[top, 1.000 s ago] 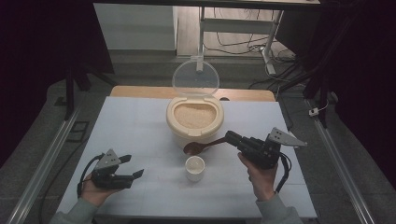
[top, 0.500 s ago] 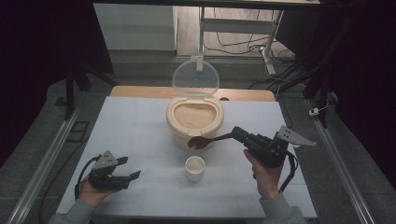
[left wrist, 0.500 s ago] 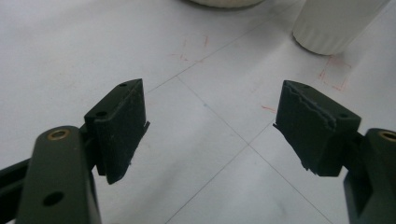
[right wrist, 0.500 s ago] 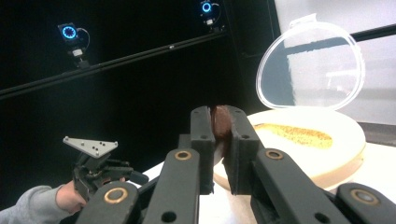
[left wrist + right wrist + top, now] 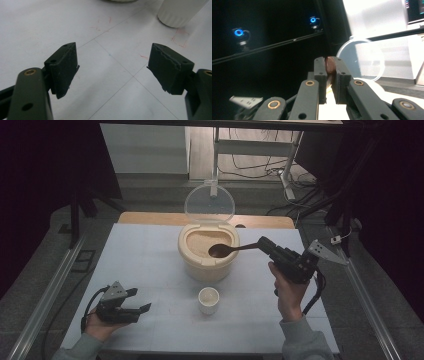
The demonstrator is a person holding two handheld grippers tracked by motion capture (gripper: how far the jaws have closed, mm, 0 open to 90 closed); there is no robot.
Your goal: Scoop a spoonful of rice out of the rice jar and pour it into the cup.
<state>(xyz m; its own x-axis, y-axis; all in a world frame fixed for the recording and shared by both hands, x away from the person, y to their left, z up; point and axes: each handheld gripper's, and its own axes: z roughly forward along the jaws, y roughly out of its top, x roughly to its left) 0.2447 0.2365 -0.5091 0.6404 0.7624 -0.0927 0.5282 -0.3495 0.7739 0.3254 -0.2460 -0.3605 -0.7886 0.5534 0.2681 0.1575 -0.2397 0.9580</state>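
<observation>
Nearest, at the near left of the white tabletop (image 5: 150,245), the left claw (image 5: 134,307) is lying low in the person's left hand (image 5: 97,329), its jaws standing wide apart with nothing between them; in the left gripper view the two black pads (image 5: 65,65) are framing bare tabletop crossed by thin lines and faint red marks, and the ribbed base of a small white cup (image 5: 178,12) is showing at the upper right. On the high view that cup (image 5: 208,300) is standing near the middle of the tabletop, just on the near side of the cream container (image 5: 207,252) and apart from both claws. To the right, the right hand (image 5: 287,287) is holding the right claw (image 5: 264,244) above the tabletop, its jaws clamping the handle of a brown spoon (image 5: 225,250); in the right gripper view the pads (image 5: 320,72) are pressing on the brown handle end (image 5: 330,64) from both sides. The spoon's bowl is reaching left over the open container, hovering above the tan, grainy filling (image 5: 197,242). Farther off, the container's clear round lid (image 5: 209,204) is standing upright behind its rim, and beyond the tabletop cables (image 5: 260,167) are lying on the floor.
</observation>
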